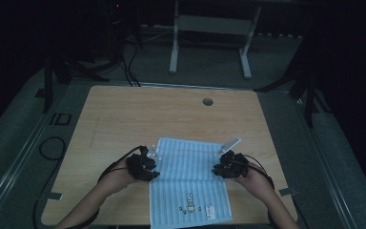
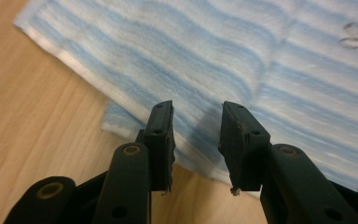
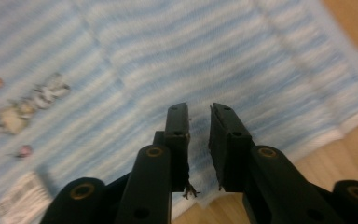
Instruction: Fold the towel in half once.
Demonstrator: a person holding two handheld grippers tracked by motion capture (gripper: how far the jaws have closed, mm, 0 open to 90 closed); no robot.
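Both my grippers open over the striped towel [image 1: 190, 176] on the table [image 1: 124, 119]: left gripper [image 2: 196, 140] at its left edge, right gripper [image 3: 199, 140] at its right

Wooden worktop [image 1: 124, 119] (round cable hole [image 1: 208, 101] near far edge); white frame legs [image 1: 209, 43] on grey floor [image 1: 9, 143] beyond; black cable [image 1: 52, 148] looped left.

No legible text or labels
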